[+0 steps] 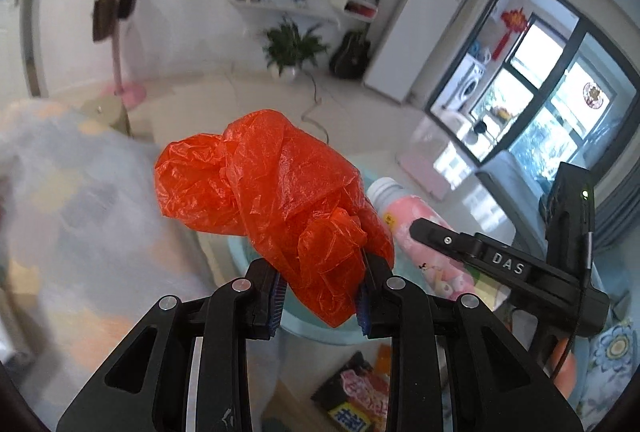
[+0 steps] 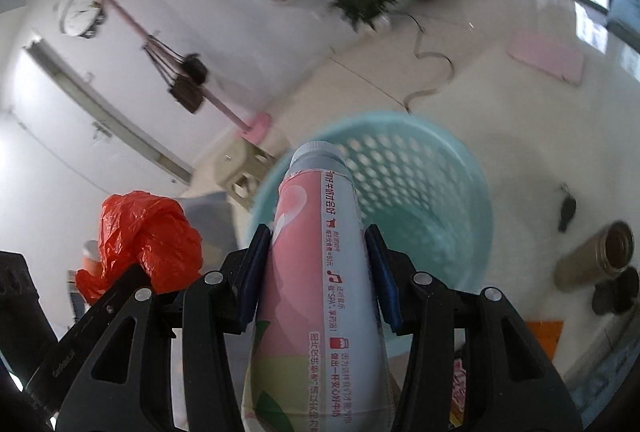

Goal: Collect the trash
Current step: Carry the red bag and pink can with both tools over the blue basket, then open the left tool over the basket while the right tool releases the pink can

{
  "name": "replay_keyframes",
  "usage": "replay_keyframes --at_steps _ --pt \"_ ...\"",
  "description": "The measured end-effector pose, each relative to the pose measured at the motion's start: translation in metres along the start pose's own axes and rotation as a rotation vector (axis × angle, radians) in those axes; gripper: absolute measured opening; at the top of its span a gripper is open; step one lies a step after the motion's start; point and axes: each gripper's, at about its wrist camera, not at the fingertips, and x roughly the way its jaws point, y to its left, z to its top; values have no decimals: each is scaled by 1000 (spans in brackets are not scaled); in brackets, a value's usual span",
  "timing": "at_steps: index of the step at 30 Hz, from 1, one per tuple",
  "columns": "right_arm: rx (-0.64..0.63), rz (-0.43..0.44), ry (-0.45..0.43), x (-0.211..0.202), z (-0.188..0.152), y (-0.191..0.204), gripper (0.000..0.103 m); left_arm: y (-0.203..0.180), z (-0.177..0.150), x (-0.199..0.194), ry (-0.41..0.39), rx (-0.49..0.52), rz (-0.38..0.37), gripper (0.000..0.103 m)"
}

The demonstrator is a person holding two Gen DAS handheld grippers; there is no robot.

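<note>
Left wrist view: the left gripper clamps a crumpled orange plastic bag above the pale teal basket; the right gripper sits beside it.

Right wrist view: the right gripper grasps a pink-labelled bottle over the basket rim, the bag just left.

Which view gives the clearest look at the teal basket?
The right wrist view: the teal basket shows its open rim and perforated wall behind the held bottle. The left wrist view shows only slivers of it behind the orange bag.
</note>
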Motion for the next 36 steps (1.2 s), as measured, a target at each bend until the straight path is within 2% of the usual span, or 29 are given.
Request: replay_keyframes --at_steps 4,9,12,15,20,24,30,36 --pt "32 -43 67 24 -5 -18 45 4 -7 27 61 -1 -9 27" --pt "35 -84 108 35 -8 -25 45 15 -10 37 89 -4 -11 30" --pt "32 -96 116 36 -8 -21 45 16 -13 35 94 -2 -5 44" --pt "15 -107 107 32 -7 -15 45 10 -13 25 75 20 1 45" --pt "-20 -98 72 18 -7 0 45 1 -10 -3 10 56 11 48" --pt "-55 -52 33 5 -10 17 46 -6 -9 -30 -48 56 14 48" --pt "-174 27 -65 -27 -19 64 46 5 -12 -90 -175 4 31 48" --pt "-350 140 -148 -54 -41 132 46 31 -23 -167 -312 -66 96 48"
